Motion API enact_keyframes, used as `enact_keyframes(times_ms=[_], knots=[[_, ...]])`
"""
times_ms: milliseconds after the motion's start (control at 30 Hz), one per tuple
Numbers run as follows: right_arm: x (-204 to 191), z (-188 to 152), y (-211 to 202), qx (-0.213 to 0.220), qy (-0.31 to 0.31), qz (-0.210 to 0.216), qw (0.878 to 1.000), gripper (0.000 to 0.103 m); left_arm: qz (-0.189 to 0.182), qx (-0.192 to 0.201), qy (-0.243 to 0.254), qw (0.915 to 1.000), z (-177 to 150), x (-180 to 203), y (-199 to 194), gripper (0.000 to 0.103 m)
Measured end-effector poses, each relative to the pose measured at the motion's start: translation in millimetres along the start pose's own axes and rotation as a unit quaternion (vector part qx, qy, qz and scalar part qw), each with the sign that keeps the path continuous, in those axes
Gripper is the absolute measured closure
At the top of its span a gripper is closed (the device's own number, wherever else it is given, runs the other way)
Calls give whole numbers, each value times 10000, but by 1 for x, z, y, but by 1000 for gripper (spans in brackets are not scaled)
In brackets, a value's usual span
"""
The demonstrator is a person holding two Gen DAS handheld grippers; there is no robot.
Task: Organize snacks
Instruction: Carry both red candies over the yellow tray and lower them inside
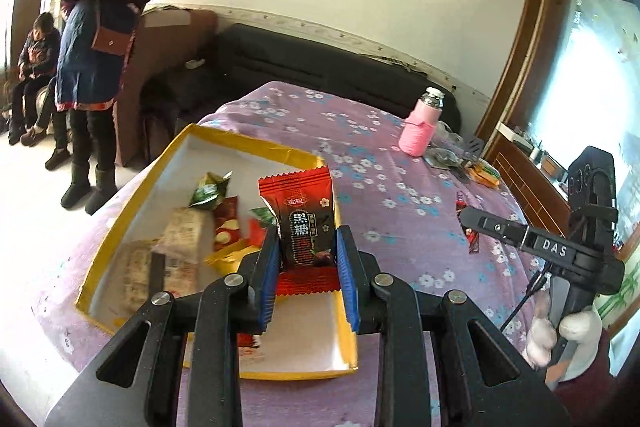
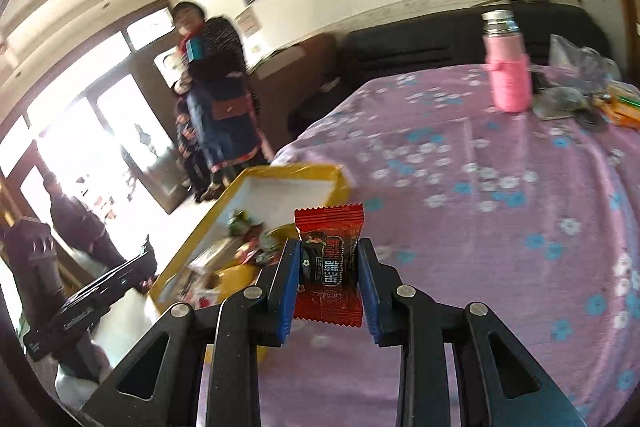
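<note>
My left gripper (image 1: 307,243) is shut on a red and black candy packet (image 1: 305,223), held upright over the near right part of a yellow box (image 1: 256,143) with a white floor. Several wrapped snacks (image 1: 192,239) lie in that box. My right gripper (image 2: 329,263) is shut on a second red and black candy packet (image 2: 329,259), above the purple flowered tablecloth (image 2: 500,211) just right of the yellow box (image 2: 304,173). The right gripper's body (image 1: 560,251) shows at the right in the left wrist view, and the left gripper's body (image 2: 88,303) at the lower left in the right wrist view.
A pink sleeved bottle (image 1: 422,129) stands far back on the table beside loose wrappers and bags (image 1: 472,167). One more red packet (image 1: 470,227) lies on the cloth. A person (image 1: 108,67) stands left of the table and another (image 1: 36,67) sits behind. A dark sofa (image 1: 320,67) lines the wall.
</note>
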State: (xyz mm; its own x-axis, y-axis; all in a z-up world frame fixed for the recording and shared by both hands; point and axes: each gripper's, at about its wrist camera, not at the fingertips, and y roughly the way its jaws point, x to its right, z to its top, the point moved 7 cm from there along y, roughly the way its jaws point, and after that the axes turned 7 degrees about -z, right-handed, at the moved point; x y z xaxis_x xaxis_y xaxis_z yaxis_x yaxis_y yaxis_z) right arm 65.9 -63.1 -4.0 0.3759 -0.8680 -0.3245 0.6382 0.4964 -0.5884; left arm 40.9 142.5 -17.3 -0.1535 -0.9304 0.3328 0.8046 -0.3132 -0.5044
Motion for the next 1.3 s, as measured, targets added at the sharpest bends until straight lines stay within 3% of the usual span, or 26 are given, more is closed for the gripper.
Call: enact_keyframes(times_ms=[267,567,867,1133,1300], knots=[[-60,-24,32,-412,-363,339,9979,74,158,-95,-211,9996,-12,-27,3,78],[-96,-56,61,-922,-594,502,9927,74,329,-305,-421,9981,-25,-52,10,78],[-112,-78,102,-1393,-993,246,9849,74,392,-717,-644,9946,-42,-69,30,78],[-97,-60,139,-1473,-1085,-273,9827,74,521,-985,-852,9901,-43,-87,53,78],[-98,-55,134,-1483,-925,-123,9845,74,626,-1017,-753,9900,-44,-85,53,78]])
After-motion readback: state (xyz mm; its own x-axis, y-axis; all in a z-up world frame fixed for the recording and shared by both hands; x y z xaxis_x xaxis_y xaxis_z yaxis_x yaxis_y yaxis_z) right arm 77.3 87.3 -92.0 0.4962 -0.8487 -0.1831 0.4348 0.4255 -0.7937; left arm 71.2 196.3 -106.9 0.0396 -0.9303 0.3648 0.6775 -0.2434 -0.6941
